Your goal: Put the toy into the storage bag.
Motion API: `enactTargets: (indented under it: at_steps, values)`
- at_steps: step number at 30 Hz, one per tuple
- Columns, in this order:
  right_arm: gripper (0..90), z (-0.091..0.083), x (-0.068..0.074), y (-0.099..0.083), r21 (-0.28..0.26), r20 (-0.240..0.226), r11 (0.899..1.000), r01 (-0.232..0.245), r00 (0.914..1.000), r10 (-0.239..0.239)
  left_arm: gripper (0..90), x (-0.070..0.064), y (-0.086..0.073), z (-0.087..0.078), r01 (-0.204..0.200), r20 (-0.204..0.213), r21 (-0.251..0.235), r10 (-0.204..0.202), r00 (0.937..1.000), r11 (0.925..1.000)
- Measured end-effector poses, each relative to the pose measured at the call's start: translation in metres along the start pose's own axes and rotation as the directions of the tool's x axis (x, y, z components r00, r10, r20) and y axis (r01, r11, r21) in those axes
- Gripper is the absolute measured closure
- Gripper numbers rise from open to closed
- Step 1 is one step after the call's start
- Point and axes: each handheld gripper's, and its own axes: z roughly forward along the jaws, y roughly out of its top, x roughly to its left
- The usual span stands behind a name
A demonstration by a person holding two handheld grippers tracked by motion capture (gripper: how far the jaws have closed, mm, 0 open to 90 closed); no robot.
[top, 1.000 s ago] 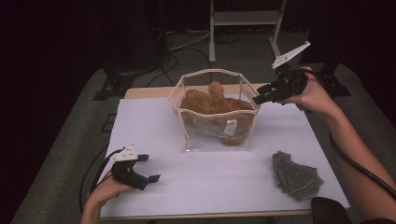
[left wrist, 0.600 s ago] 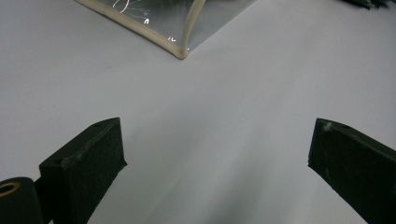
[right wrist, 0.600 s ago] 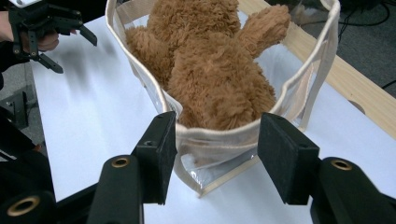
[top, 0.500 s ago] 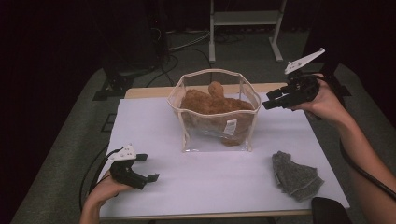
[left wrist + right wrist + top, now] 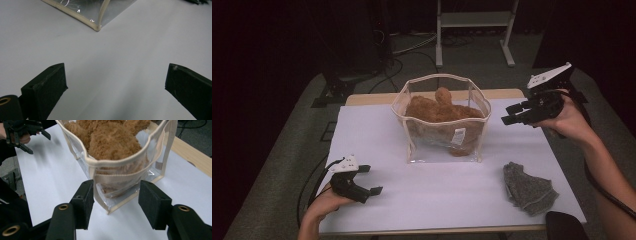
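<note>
Jaws of our right gripper (image 5: 514,113) gape just right of the clear plastic bag (image 5: 441,122) holding a brown plush toy (image 5: 438,108). Our left gripper (image 5: 373,181) rests spread, well apart from it

Your bag (image 5: 439,131) is clear glossy plastic, crinkled, with a matt cream cloth binding. The toy (image 5: 437,107) inside looks like shaggy brown plush. The grey cloth (image 5: 527,188) is coarse knit. Your bench (image 5: 377,145) is smooth matt white with a wooden edge. Your right tool (image 5: 115,200) has matt black pads.

Grippers: appearance as recorded

Left gripper (image 5: 371,180) and right gripper (image 5: 511,113) were black, white-topped (brass-ringed screw holes); black cables trailed.
</note>
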Motion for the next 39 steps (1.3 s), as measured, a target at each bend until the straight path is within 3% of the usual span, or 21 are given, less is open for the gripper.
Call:
enactTargets:
  at_steps: [22, 39]
  values:
    - [42.8, 0.009, -0.007, -0.039, 0.009, -0.02, 0.998, -0.062, 0.9979, 0.062, 2.7, 0.001, 0.0, 0.0, -0.001, -0.003, 0.0, 0.001, 1.0, 1.0]
    - [42.3, 0.026, -0.013, -0.077, 0.01, -0.052, 0.992, -0.125, 0.9907, 0.126, 2.7, 0.0, 0.0, 0.0, 0.001, -0.004, 0.003, -0.001, 1.0, 1.0]
